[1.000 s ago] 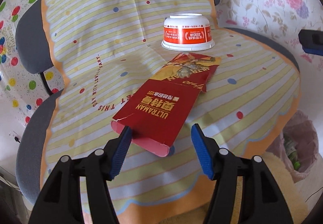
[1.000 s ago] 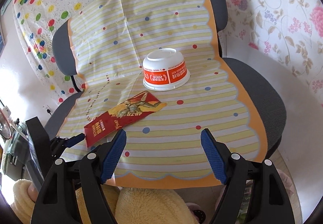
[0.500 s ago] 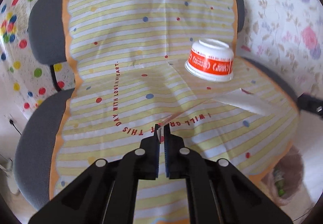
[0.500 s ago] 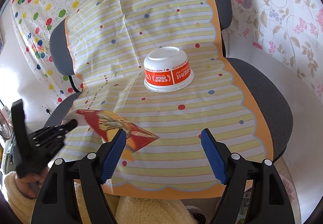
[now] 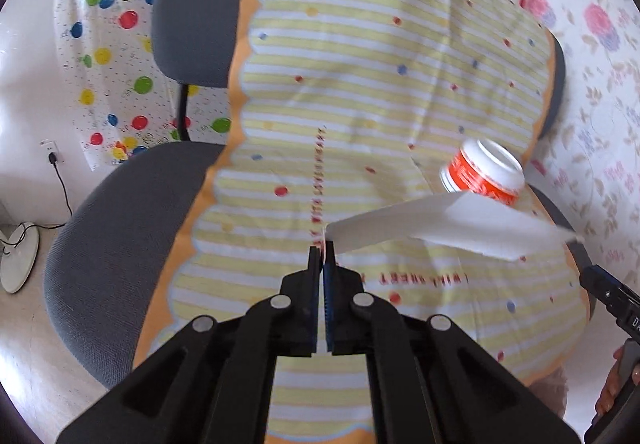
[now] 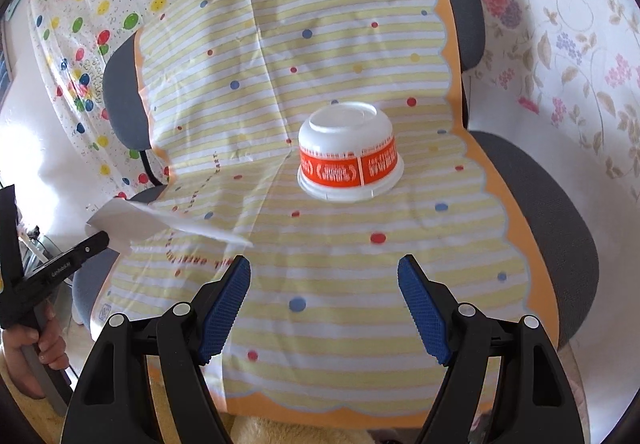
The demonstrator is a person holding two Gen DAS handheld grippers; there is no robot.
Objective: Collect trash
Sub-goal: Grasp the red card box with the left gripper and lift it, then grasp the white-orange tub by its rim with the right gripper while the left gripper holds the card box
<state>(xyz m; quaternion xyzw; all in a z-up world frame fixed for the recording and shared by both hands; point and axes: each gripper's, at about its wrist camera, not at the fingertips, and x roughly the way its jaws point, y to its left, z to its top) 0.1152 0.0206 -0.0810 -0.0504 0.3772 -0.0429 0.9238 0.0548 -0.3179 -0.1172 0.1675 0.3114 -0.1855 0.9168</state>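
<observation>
White on its showing side, the flat cardboard packet (image 5: pixel 452 228) is pinched by one corner in the left gripper (image 5: pixel 323 264), whose jaws are fully closed on it; the packet juts out to the right of the fingertips, lifted clear of the striped yellow cloth (image 5: pixel 360 91). Beyond it, farther right and ahead of that gripper, an upturned white-and-orange plastic bowl (image 6: pixel 350 159) sits rim-down on the cloth, untouched. The right gripper (image 6: pixel 324 304) hangs straight before the bowl with its jaws wide apart and nothing between them, well short of it. Beneath the cloth is a grey fabric office chair (image 6: pixel 548 219). By the look of it, one piece of trash is picked up but not yet binned, and the bowl remains to be collected. No bin shows in either view.
</observation>
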